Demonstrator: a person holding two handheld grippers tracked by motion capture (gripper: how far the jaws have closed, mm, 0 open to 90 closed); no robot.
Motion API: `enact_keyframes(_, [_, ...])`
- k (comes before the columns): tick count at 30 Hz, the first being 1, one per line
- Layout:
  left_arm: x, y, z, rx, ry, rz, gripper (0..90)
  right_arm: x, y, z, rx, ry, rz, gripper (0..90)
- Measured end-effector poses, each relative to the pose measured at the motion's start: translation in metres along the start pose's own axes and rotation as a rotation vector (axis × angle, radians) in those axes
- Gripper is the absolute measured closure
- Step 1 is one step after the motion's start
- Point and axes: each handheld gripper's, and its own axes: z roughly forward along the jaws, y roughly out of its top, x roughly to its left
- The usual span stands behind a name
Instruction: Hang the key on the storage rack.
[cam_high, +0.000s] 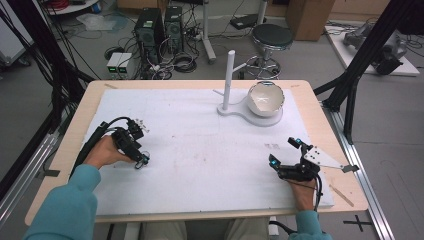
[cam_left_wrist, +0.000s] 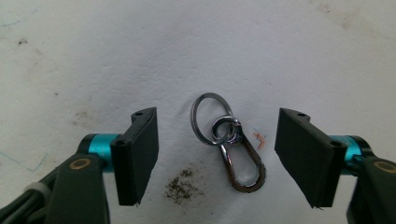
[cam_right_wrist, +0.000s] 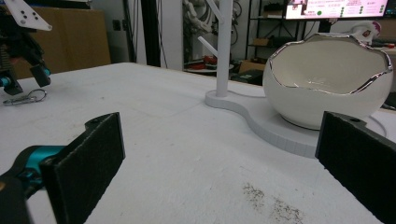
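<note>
A metal key ring with a snap clip (cam_left_wrist: 229, 149) lies flat on the white mat between the jaws of my left gripper (cam_left_wrist: 217, 158). The jaws stand on either side of it with a gap on both sides, so the pads touch nothing. In the high view the left gripper (cam_high: 141, 160) points down at the mat at the left. My right gripper (cam_high: 283, 151) rests low at the right, with its jaws wide open and nothing between them. From the right gripper (cam_right_wrist: 226, 154) view the key ring (cam_right_wrist: 27, 98) lies far left, under the left gripper (cam_right_wrist: 25, 70).
A white stand (cam_high: 228, 75) with an upright post and side pegs rises at the back centre. A white egg-shaped bowl (cam_high: 266, 97) sits on the stand's base. The white mat (cam_high: 200, 150) covers the wooden table. Past the table's far edge are a stool (cam_high: 271, 37) and computer towers (cam_high: 160, 30).
</note>
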Motion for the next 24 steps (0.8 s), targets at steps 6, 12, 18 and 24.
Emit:
enact_keyframes(6, [0.0001, 0.0006, 0.0017, 0.012, 0.001, -0.001, 36.8, 0.0, 0.0, -0.0001, 0.001, 0.0, 0.001, 0.5])
enact_keyframes(12, [-0.0008, 0.0016, 0.0033, 0.018, -0.008, 0.005, 40.9, 0.0, -0.0001, -0.0003, 0.001, -0.001, 0.005, 0.5])
enact_keyframes(18, [-0.001, 0.0019, 0.0034, 0.022, -0.016, 0.002, 45.4, -0.0001, -0.0001, -0.0005, 0.003, 0.0, 0.006, 0.5])
enact_keyframes(24, [-0.0021, 0.0019, 0.0028, 0.022, -0.029, 0.003, 50.6, -0.0001, -0.0001, -0.0004, 0.003, -0.001, 0.006, 0.5])
